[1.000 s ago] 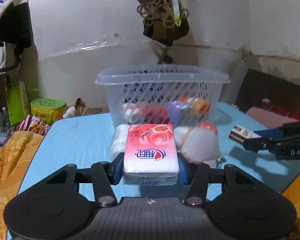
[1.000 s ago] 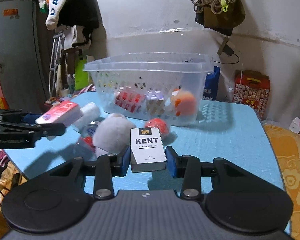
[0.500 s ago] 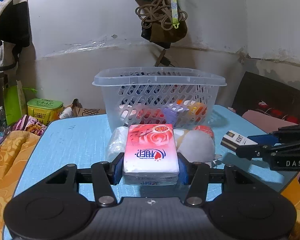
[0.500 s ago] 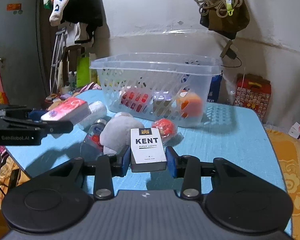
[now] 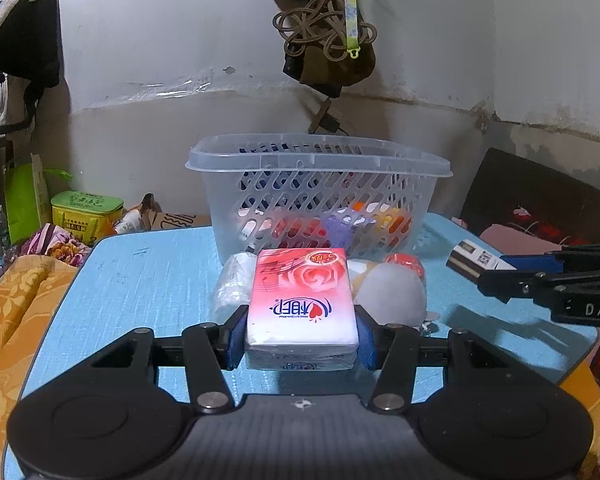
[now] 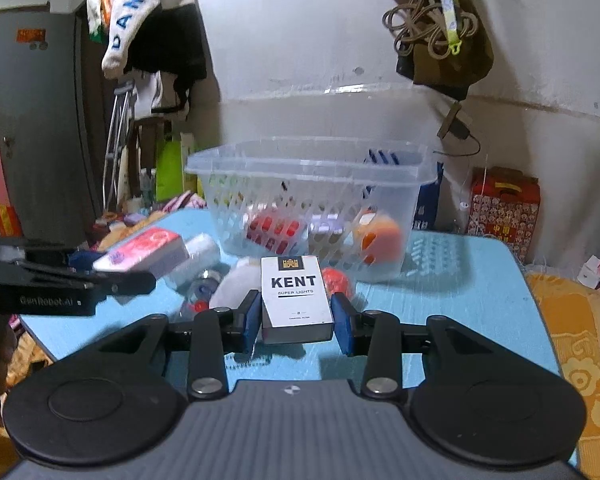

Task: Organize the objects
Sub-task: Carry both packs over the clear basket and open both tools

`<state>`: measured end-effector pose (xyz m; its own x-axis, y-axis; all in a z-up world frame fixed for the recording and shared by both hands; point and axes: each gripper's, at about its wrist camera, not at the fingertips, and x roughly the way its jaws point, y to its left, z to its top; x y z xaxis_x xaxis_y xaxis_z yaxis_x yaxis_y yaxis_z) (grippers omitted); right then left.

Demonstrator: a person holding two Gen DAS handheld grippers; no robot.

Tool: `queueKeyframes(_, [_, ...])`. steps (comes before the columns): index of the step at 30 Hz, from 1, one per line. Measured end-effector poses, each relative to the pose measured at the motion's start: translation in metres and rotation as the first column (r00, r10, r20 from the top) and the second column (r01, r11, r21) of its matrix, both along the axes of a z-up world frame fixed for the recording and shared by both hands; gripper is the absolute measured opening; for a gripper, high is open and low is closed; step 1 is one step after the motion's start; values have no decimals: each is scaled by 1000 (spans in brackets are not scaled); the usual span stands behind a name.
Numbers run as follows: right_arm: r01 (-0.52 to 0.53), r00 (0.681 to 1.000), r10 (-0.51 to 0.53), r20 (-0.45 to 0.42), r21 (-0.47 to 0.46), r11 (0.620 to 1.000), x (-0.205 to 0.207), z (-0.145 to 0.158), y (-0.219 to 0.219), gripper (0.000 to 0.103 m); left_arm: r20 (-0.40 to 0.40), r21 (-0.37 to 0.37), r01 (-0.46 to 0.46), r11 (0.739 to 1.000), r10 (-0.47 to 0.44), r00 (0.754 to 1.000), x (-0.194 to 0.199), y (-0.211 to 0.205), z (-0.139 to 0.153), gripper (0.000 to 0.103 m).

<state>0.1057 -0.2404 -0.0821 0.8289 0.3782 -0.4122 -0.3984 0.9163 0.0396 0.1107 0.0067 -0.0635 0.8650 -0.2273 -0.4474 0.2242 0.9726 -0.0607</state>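
My left gripper point(image 5: 302, 336) is shut on a pink tissue pack point(image 5: 302, 304) and holds it above the blue table point(image 5: 140, 280), in front of the clear plastic basket point(image 5: 320, 196). My right gripper point(image 6: 297, 316) is shut on a white KENT cigarette box point(image 6: 296, 298), also held above the table. The basket point(image 6: 312, 196) holds several colourful items. Each gripper shows in the other's view: the right gripper point(image 5: 480, 270) with its box at the right, the left gripper point(image 6: 140, 268) with the tissue pack point(image 6: 140, 252) at the left.
A grey plush toy point(image 5: 392, 292), a red ball point(image 5: 406, 264) and a white roll point(image 5: 236, 280) lie on the table before the basket. Orange bedding point(image 5: 16, 312) lies left of the table. A bag with cords point(image 5: 328, 52) hangs on the wall.
Both grippers have risen and drawn back a little from the basket, each still holding its item. The basket now sits lower and farther in both views.
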Motion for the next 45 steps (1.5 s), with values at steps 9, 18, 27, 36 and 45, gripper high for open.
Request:
queueKeyframes(9, [22,997,-30,67,108,994,10,62,-5,42,66,-70,21,997,-16,998,4,3,47,56])
queueKeyframes(18, [88,994,-86,73,-30,996,98,103,34,42,55,-199,-34,979,46,997,91,2,120,56])
queueKeyframes(27, [69,997,-69,-36,21,997,166,53,22,42,-27,-234,-62,970,58,998,173,-8,82,56])
queueKeyframes(36, [93,985,-90,145,-14,996,145,58,25,103,32,-250,-82,965,93,995,176,1,71,103])
queueKeyframes(45, [161,987,-163,3,140,977,78,69,3,103,177,-166,21,986,9,984,101,-10,119,103])
